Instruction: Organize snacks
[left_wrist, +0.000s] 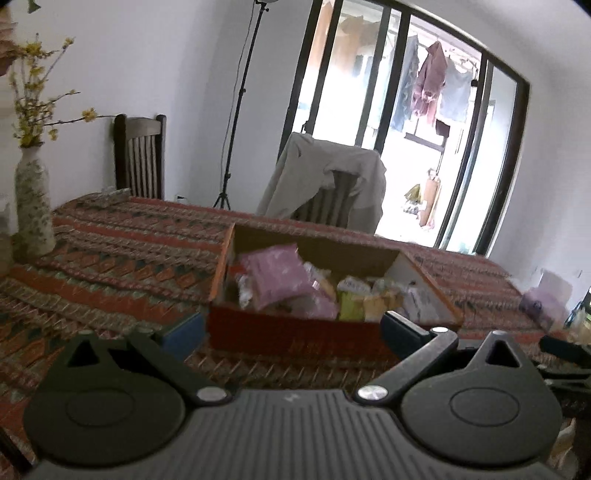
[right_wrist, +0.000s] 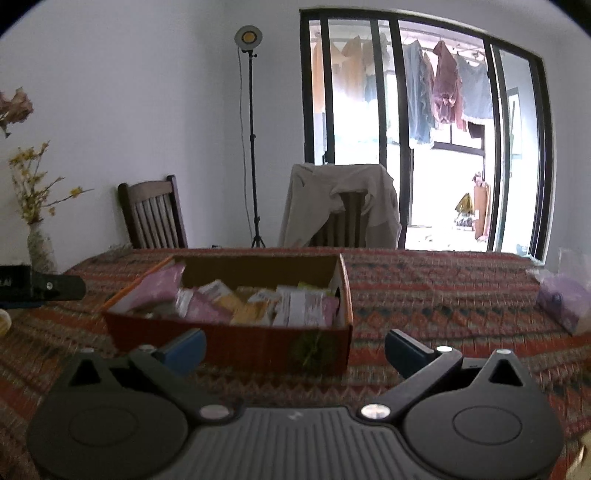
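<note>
An orange cardboard box (left_wrist: 295, 334) stands on the patterned tablecloth, full of snack packets: a pink packet (left_wrist: 275, 275) on top, yellow and white ones beside it. The box also shows in the right wrist view (right_wrist: 236, 341), with pink packets (right_wrist: 157, 288) and white ones inside. My left gripper (left_wrist: 293, 328) is open and empty, just in front of the box's near wall. My right gripper (right_wrist: 293, 350) is open and empty, also just in front of the box. The left gripper's tip shows at the left edge of the right wrist view (right_wrist: 40, 286).
A vase with yellow flowers (left_wrist: 33, 206) stands on the table at the left. A purple bag (right_wrist: 563, 299) lies at the table's right edge. Two chairs (right_wrist: 153, 216) stand behind the table, one draped with a beige jacket (right_wrist: 340, 203). A light stand (right_wrist: 253, 147) is by the wall.
</note>
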